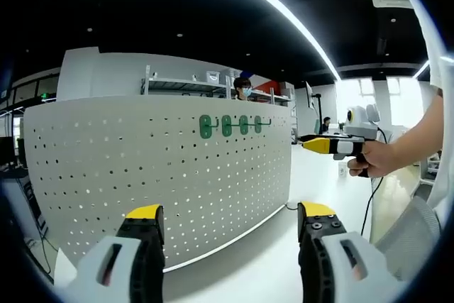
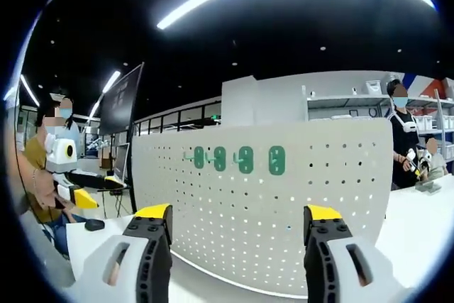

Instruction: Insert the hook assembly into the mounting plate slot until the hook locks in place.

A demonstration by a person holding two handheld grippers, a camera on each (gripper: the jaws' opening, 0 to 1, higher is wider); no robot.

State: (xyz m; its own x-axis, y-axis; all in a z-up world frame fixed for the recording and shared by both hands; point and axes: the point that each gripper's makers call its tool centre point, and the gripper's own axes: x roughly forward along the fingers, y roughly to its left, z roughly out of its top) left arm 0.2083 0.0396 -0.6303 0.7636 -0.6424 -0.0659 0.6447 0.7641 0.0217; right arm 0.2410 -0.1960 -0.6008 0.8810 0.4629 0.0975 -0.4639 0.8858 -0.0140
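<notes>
White pegboard (image 1: 156, 175) upright on white table (image 1: 284, 260), ceiling dark; both hand-held grippers (image 1: 230, 235) (image 2: 237, 239) spread, empty.

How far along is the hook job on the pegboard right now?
Four green hooks already hang in a row near the top of the white pegboard. The left hand-held gripper and right hand-held gripper are both open and hold nothing, facing the board. Whether another hook remains to insert cannot be told.
</notes>
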